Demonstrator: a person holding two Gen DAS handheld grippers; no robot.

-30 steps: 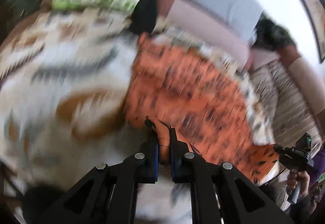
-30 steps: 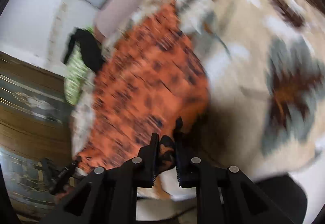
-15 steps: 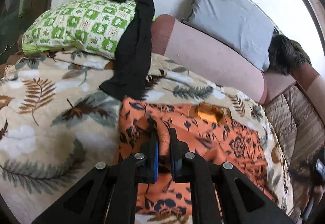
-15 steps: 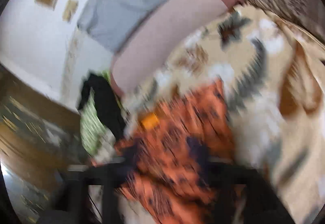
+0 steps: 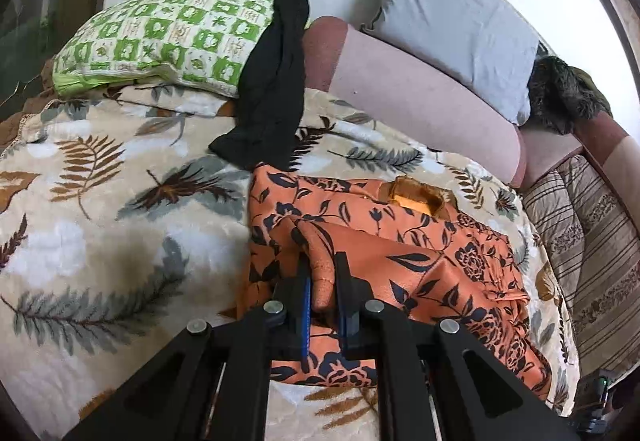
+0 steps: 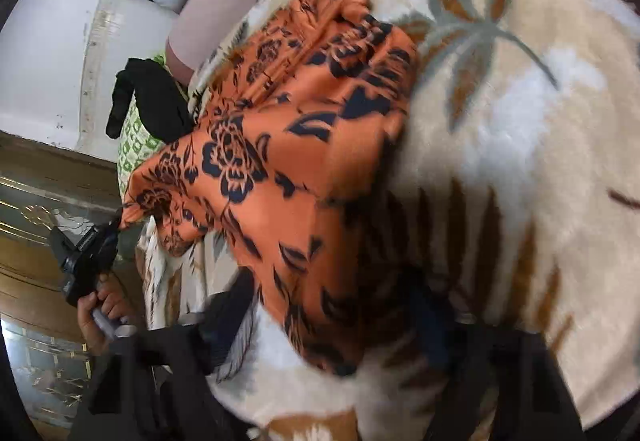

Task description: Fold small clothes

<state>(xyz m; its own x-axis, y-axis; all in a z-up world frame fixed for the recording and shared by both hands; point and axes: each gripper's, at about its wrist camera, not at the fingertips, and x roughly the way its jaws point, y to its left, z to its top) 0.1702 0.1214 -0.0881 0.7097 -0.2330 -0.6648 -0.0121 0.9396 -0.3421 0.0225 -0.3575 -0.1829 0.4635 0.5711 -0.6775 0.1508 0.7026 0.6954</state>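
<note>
Pinching orange garment (image 5: 400,261) fold, left hand-held gripper (image 5: 322,281) low over blanket (image 5: 100,241); right hand-held gripper (image 6: 332,321) spread, blurred.

left claw (image 5: 322,281): closed, pinching cloth | right claw (image 6: 332,321): fingers spread wide, blurred

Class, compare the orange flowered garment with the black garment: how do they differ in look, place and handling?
The orange garment is patterned with dark flowers; the black garment is plain. The orange one lies on the leaf-print blanket; the black one drapes from the green checked pillow down onto it. The left tool pinches the orange one; nothing holds the black one. Both are soft cloth.
</note>
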